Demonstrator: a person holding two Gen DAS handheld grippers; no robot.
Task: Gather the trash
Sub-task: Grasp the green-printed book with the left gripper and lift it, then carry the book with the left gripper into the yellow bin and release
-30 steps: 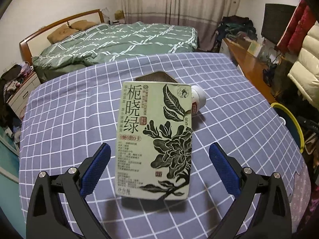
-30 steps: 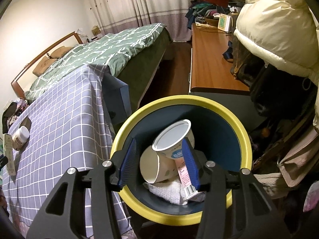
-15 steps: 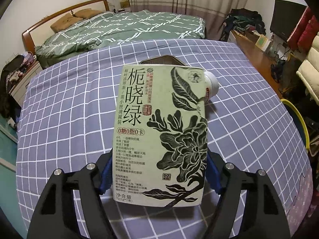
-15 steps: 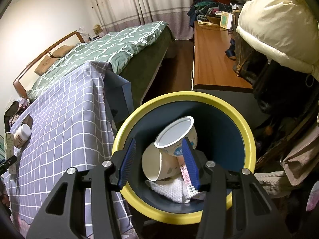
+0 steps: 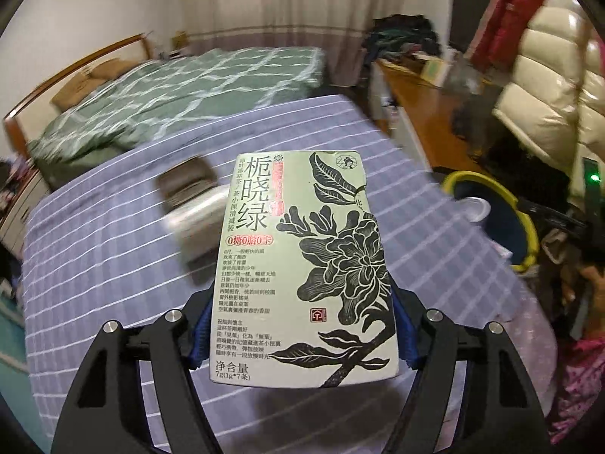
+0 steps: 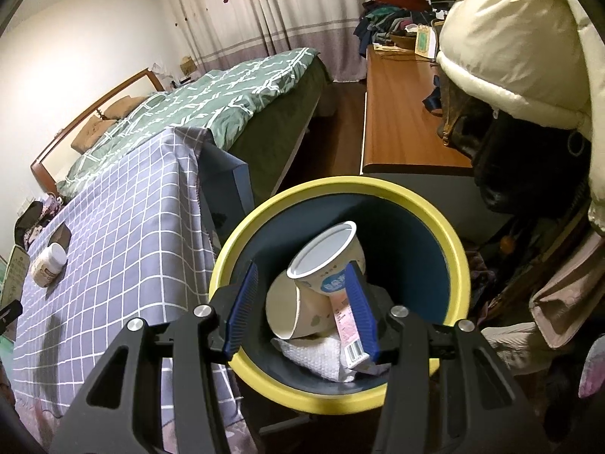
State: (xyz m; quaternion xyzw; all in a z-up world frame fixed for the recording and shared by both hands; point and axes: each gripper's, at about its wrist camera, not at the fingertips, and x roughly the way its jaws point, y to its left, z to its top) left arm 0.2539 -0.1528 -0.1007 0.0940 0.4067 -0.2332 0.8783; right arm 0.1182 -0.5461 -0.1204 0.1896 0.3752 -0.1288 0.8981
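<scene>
My left gripper (image 5: 302, 325) is shut on a green tea box (image 5: 302, 265) with black flower print and holds it upright above the checked table (image 5: 94, 257). The box's edge also shows at the far left of the right wrist view (image 6: 13, 276). The yellow-rimmed bin (image 6: 450, 242) stands beside the table; it also shows in the left wrist view (image 5: 525, 227). It holds a white cup (image 6: 329, 253), a second paper cup (image 6: 291, 310), a white cloth (image 6: 321, 355) and a pink wrapper (image 6: 348, 325). My right gripper (image 6: 302, 310) is open and empty over the bin.
A white pill bottle (image 6: 49, 265) and a dark flat object (image 6: 62, 234) lie on the table. A wooden desk (image 6: 401, 113) and a cream padded coat (image 6: 510, 38) stand to the right of the bin. A green-quilted bed (image 6: 227, 87) lies behind.
My left gripper closed on the tea box, lifted it and swung right toward the bin; the background is blurred. My right gripper stayed open over the bin.
</scene>
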